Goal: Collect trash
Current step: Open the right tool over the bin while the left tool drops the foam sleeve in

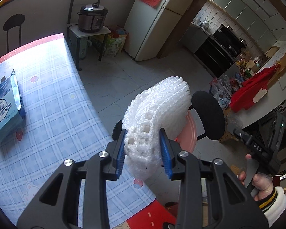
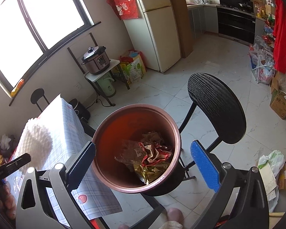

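Observation:
My left gripper (image 1: pixel 143 133) is shut on a wad of white foam netting (image 1: pixel 158 103), its blue pads pressing in from both sides. It hangs past the table's edge, in front of the pink trash bin (image 1: pixel 190 133). In the right wrist view my right gripper (image 2: pixel 143 144) stands open directly above the bin (image 2: pixel 104 126), with nothing between its fingers. Crumpled red and gold wrappers (image 2: pixel 148 156) lie at the bin's bottom. The foam netting (image 2: pixel 36 143) shows at the left over the table.
The bin appears to rest on the seat of a black round-backed chair (image 2: pixel 215 106). A table with a checked plastic cloth (image 1: pixel 53 95) carries a blue box (image 1: pixel 5 106). Bags and cardboard boxes (image 2: pixel 280 103) line the floor on the right. A slipper toe (image 2: pixel 174 214) is below.

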The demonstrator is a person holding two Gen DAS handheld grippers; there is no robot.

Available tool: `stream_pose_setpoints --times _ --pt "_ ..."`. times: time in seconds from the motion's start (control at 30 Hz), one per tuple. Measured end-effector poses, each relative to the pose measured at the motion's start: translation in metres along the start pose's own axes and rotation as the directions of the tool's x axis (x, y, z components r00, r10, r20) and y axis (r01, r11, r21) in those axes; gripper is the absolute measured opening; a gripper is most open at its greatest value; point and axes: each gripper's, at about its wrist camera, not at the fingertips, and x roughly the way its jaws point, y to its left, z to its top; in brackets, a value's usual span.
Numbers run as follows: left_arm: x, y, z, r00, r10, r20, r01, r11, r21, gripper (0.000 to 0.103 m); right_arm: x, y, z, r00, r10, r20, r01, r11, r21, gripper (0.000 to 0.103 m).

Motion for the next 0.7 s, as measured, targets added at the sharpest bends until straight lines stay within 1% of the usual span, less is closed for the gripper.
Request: stream_pose_setpoints --times 0.17,0.23,0.27,0.3,0.33,0.37,0.4,0.47,0.53,0.57,0.7 --pt "0.062 -0.031 0.024 0.997 -0.014 -0.079 0.012 1.000 -0.028 0.036 -0.007 -0.019 -0.006 1.000 0.003 -0.006 -0.002 0.998 0.059 0.098" --pt "0.081 -0.044 0.030 0.995 -0.016 -0.102 0.013 0.999 -0.030 0.038 -0.010 -0.024 -0.008 1.000 -0.001 -0.004 0.001 0.998 0.066 0.098" --pt "0.088 -0.050 0.032 0.994 -0.020 -0.109 0.017 0.999 -0.028 0.045 -0.012 -0.026 -0.010 1.000 -0.004 -0.004 0.004 0.998 0.066 0.098" --pt "0.093 -0.055 0.035 0.993 -0.030 -0.114 0.028 0.999 -0.025 0.059 -0.014 -0.029 -0.011 1.000 -0.009 -0.003 0.009 0.998 0.068 0.098" --pt "0.095 -0.061 0.036 0.993 -0.048 -0.111 0.046 0.999 -0.023 0.067 -0.016 -0.032 -0.012 1.000 -0.013 -0.001 0.013 0.997 0.070 0.098" --pt "0.094 -0.063 0.037 0.993 -0.072 -0.095 0.071 0.997 -0.024 0.078 -0.019 -0.036 -0.013 1.000 -0.019 0.005 0.018 0.997 0.075 0.098" --pt "0.091 -0.066 0.038 0.992 -0.099 -0.072 0.098 0.995 -0.023 0.083 -0.022 -0.040 -0.014 1.000 -0.023 0.013 0.021 0.996 0.081 0.098" --pt "0.086 -0.071 0.040 0.991 -0.123 -0.052 0.122 0.992 -0.012 0.083 -0.026 -0.046 -0.015 0.999 -0.032 0.022 0.029 0.995 0.091 0.098" --pt "0.080 -0.070 0.041 0.990 -0.120 -0.068 0.120 0.993 -0.009 0.083 -0.028 -0.050 -0.016 0.999 -0.045 0.026 0.042 0.994 0.102 0.098" --pt "0.075 -0.067 0.041 0.990 -0.125 -0.060 0.125 0.992 -0.013 0.083 -0.030 -0.052 -0.016 0.999 -0.046 0.027 0.043 0.993 0.108 0.098" --pt "0.044 -0.054 0.038 0.992 -0.122 0.026 0.123 0.992 -0.024 0.083 -0.028 -0.047 -0.016 0.999 -0.038 0.027 0.034 0.993 0.109 0.098"
